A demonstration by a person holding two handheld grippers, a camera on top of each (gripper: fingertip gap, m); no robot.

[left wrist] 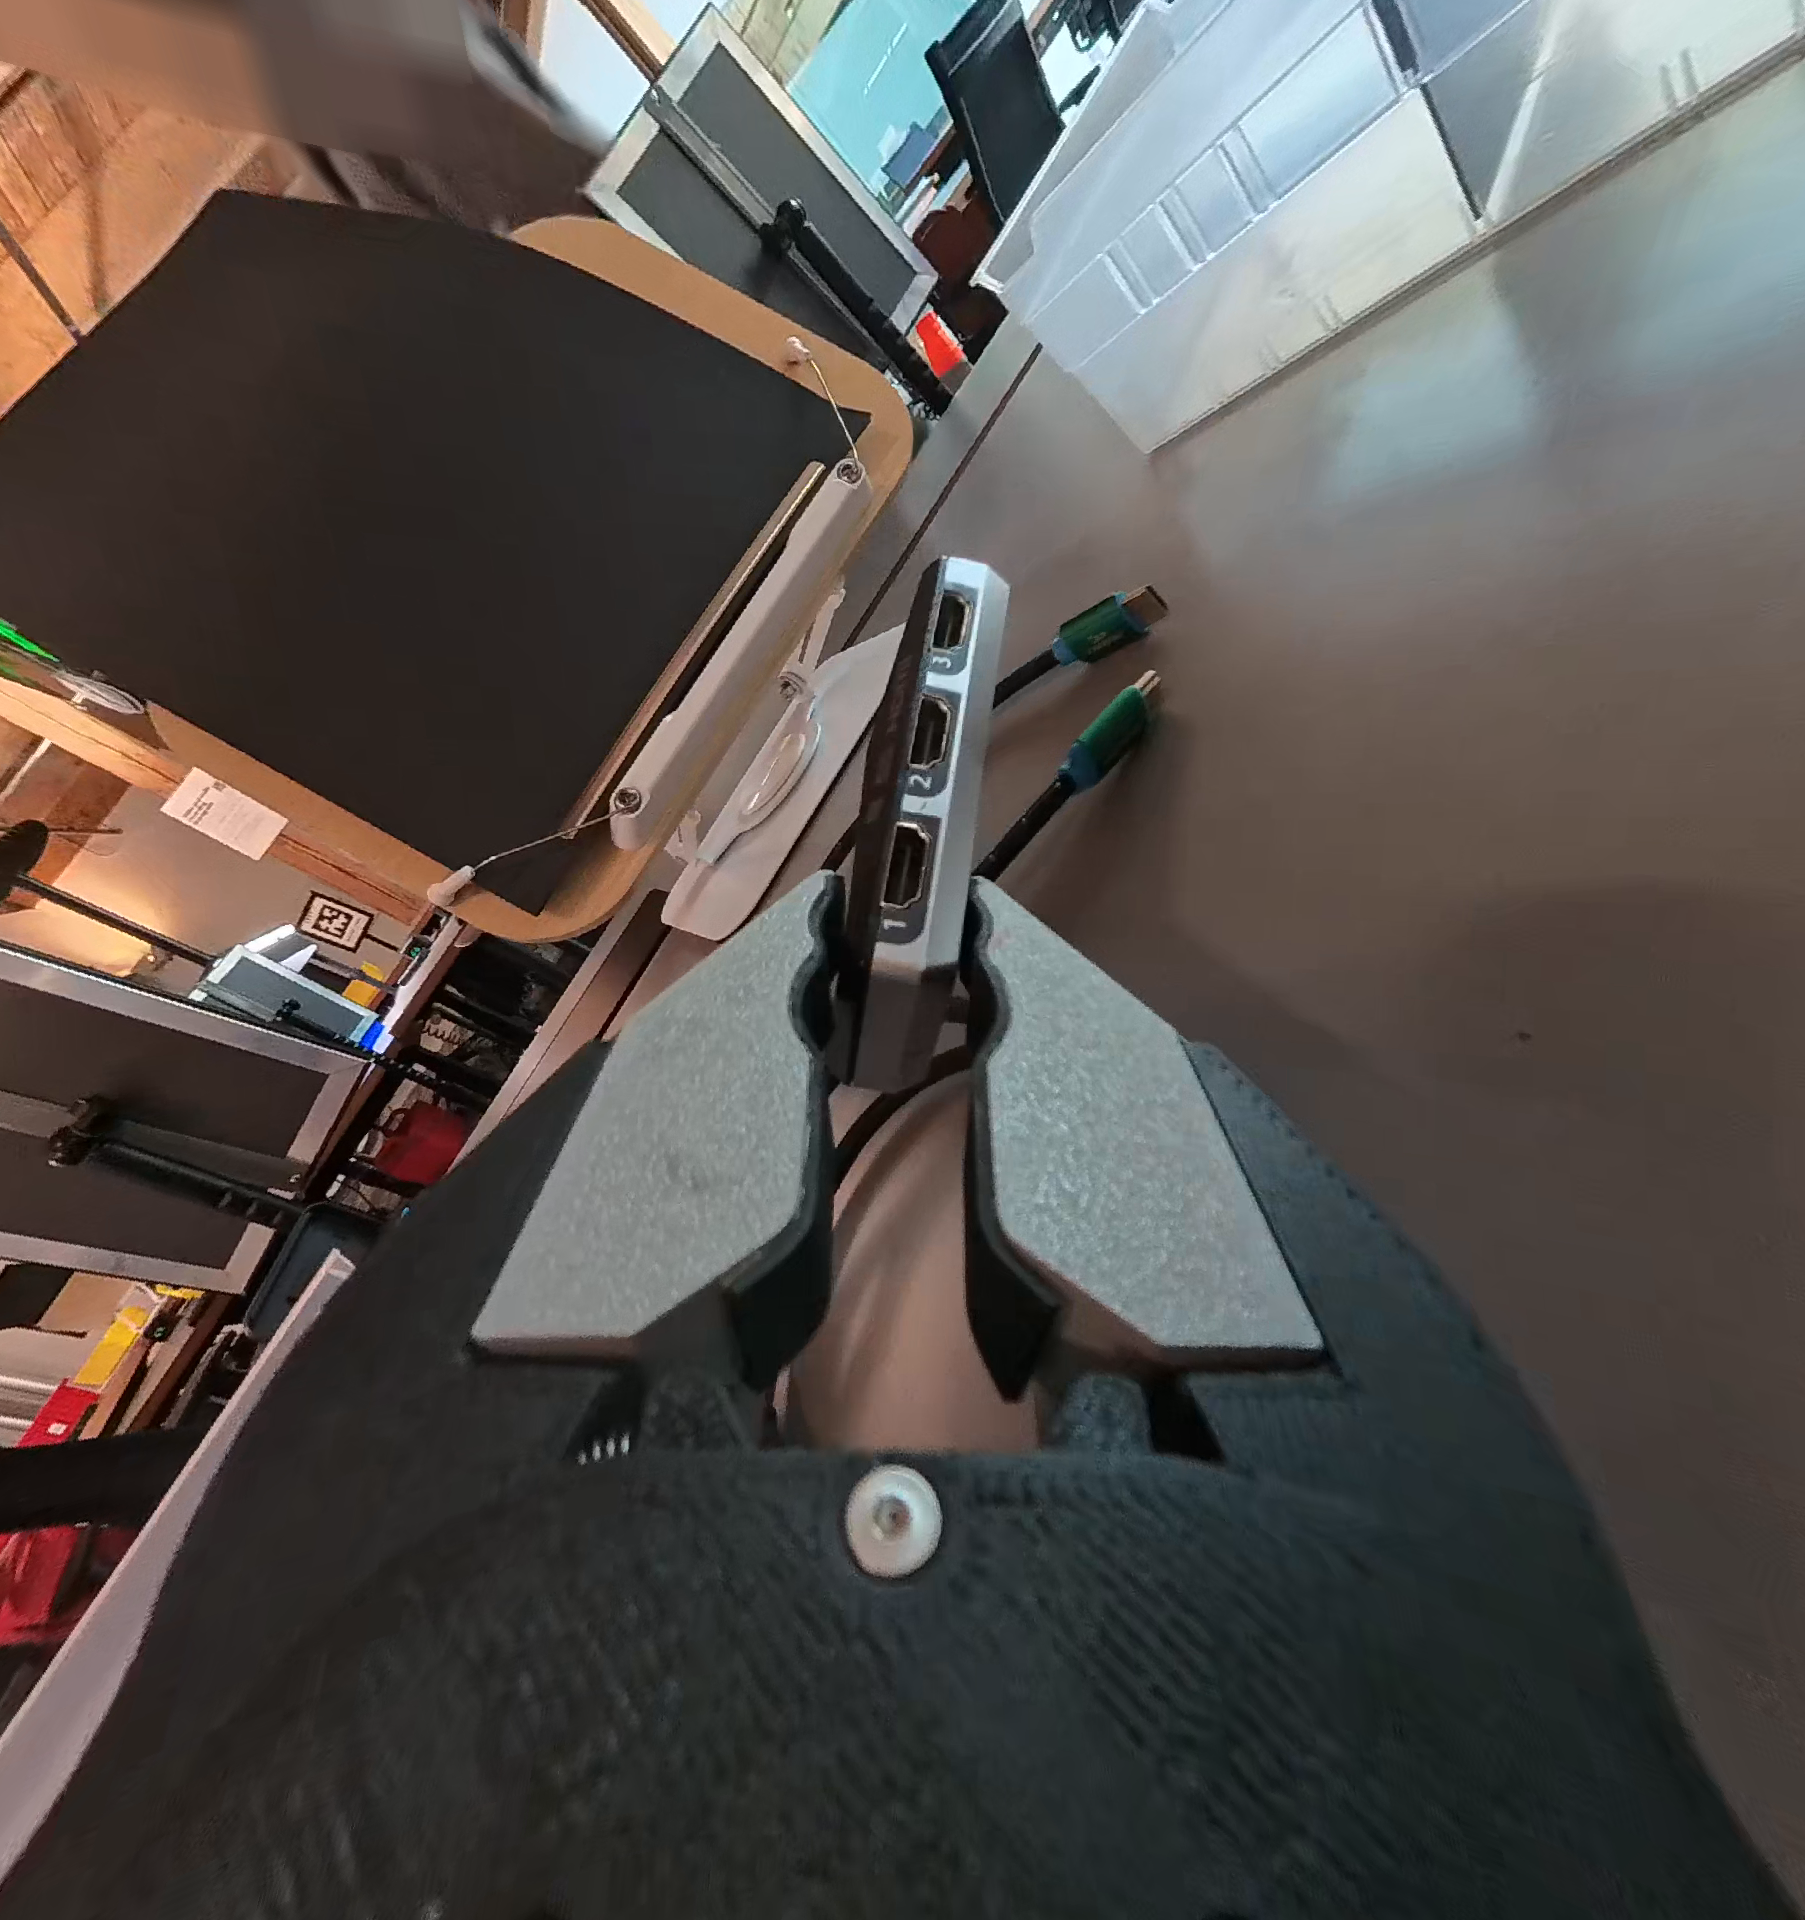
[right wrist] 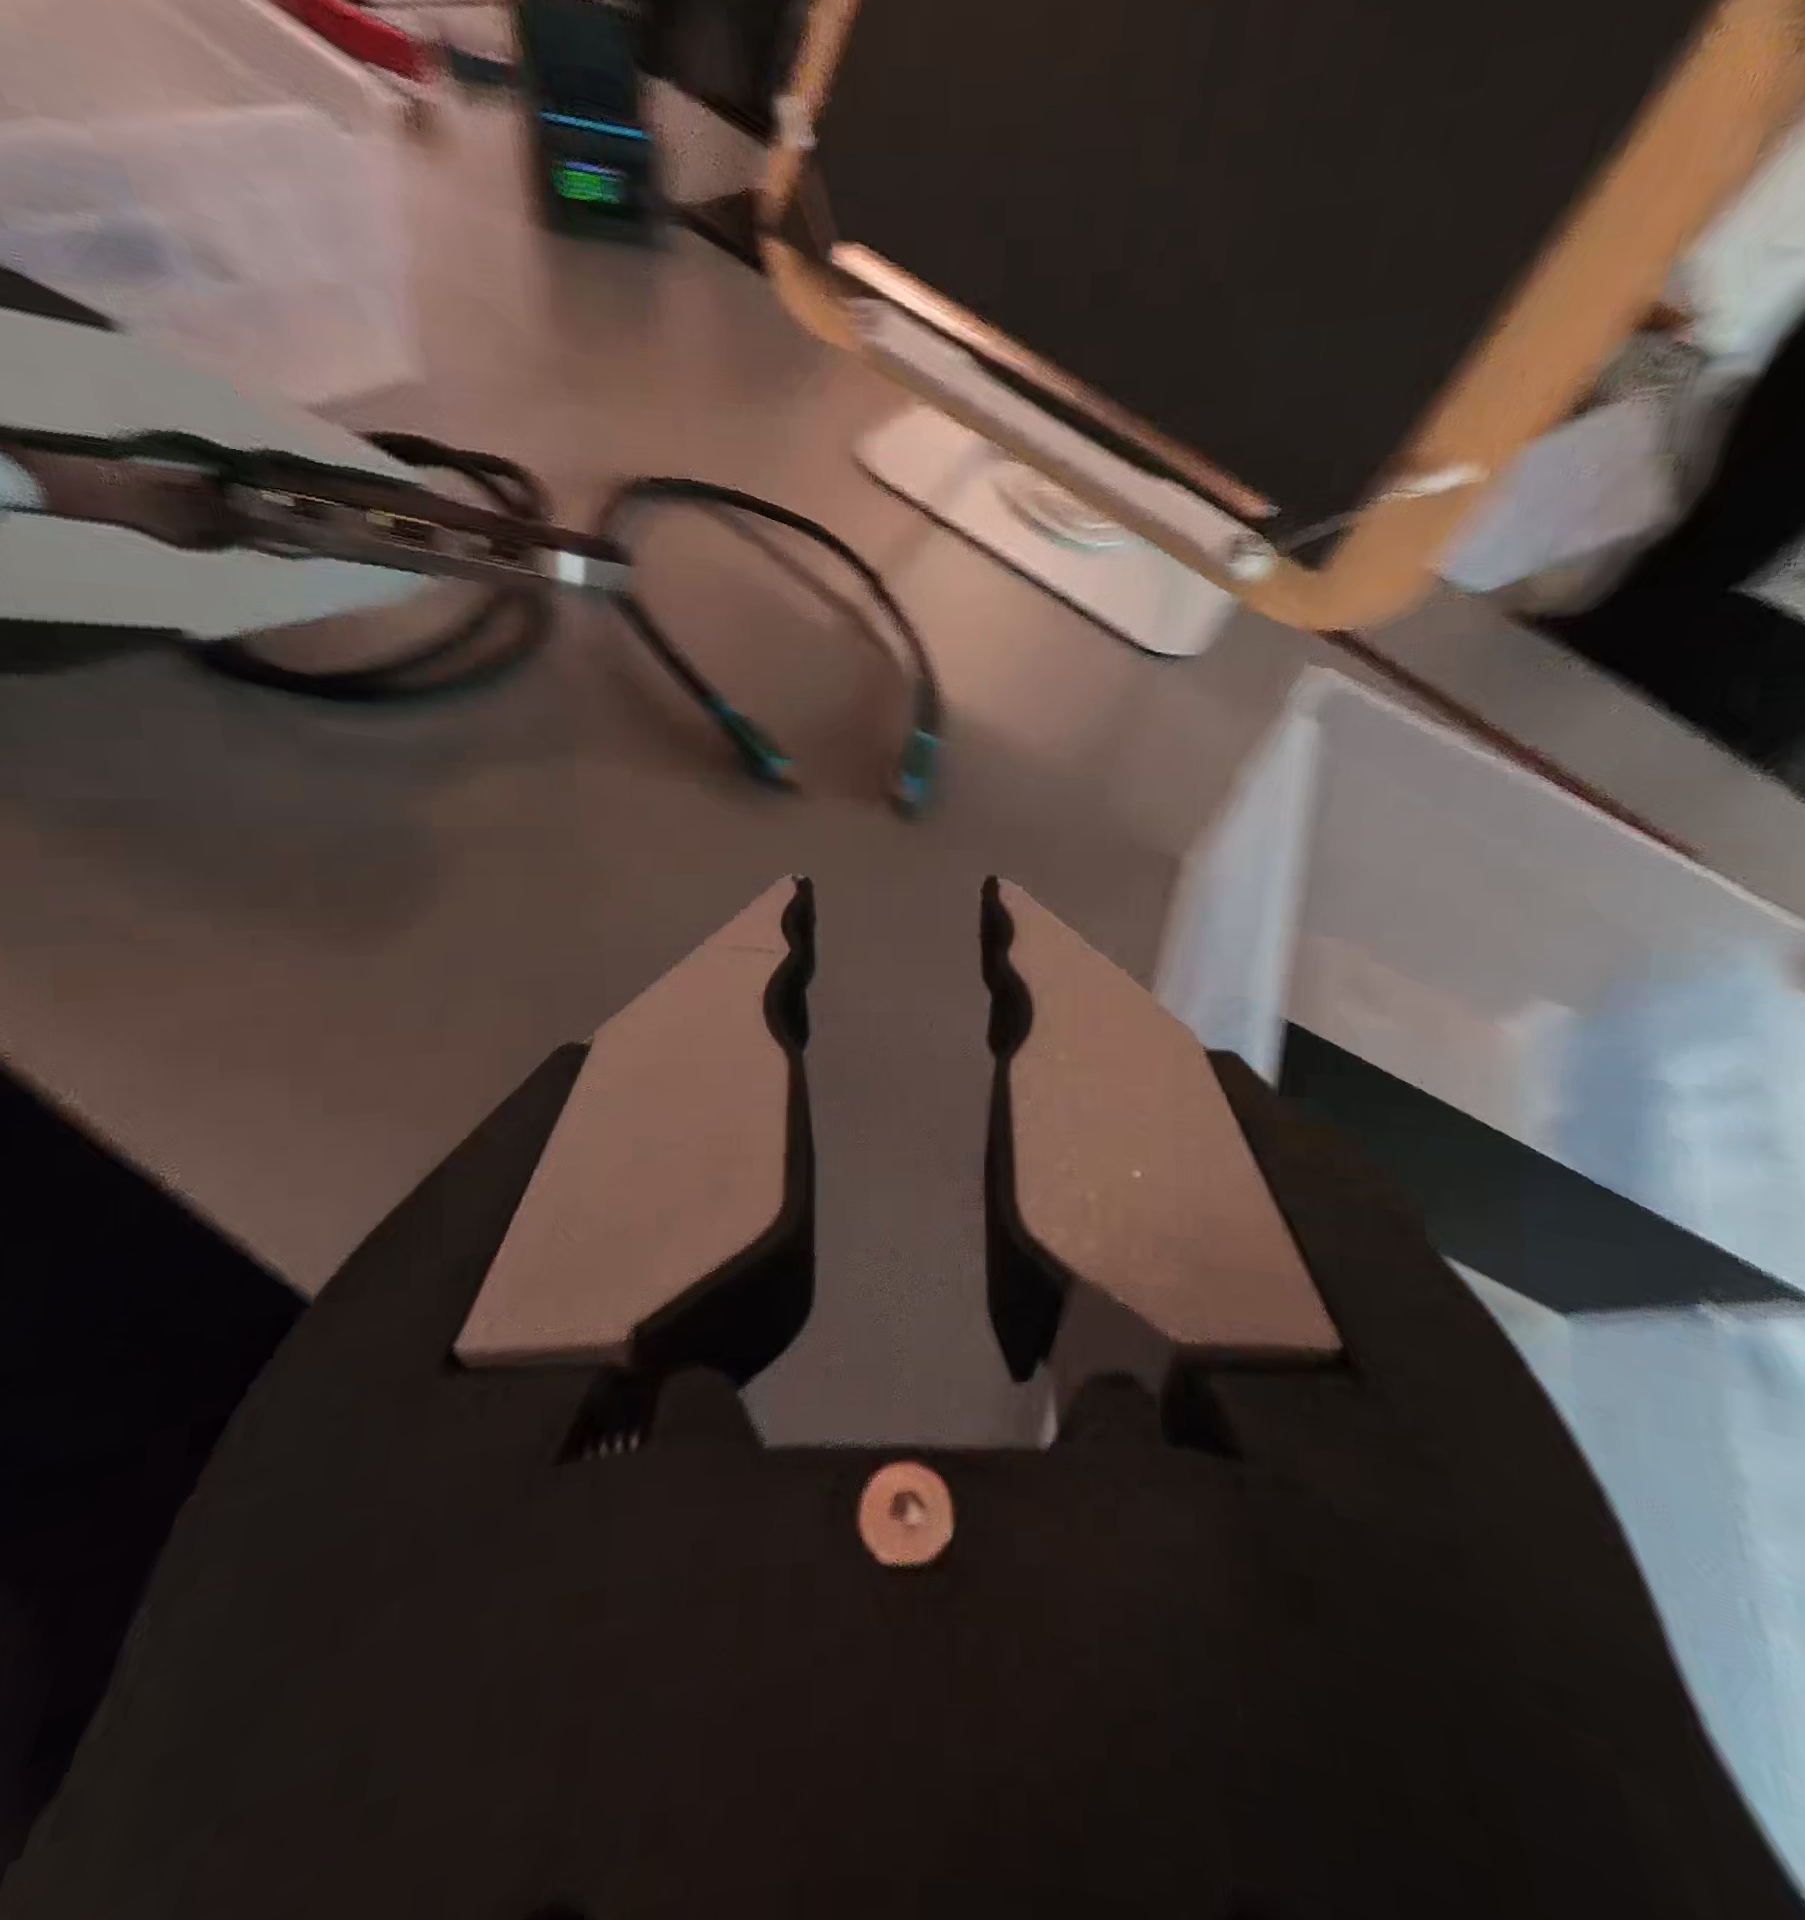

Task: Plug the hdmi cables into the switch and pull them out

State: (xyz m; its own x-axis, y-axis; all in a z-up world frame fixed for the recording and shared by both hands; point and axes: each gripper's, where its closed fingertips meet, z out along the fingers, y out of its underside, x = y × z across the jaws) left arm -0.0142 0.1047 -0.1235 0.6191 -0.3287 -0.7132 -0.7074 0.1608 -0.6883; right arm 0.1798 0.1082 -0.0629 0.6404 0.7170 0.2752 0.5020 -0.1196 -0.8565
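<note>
In the left wrist view my left gripper is shut on the near end of a slim grey HDMI switch, held on edge above the table, with three empty ports facing me. Two black cables with green-and-blue plugs lie loose on the table beyond it: one plug farther, one plug nearer. In the blurred right wrist view my right gripper is open and empty above the table. The two plugs lie just ahead of it. The switch shows at the left.
A grey table carries a black panel in a wooden frame on a white stand at the left. Clear plastic bins stand at the far right. A white box sits right of my right gripper.
</note>
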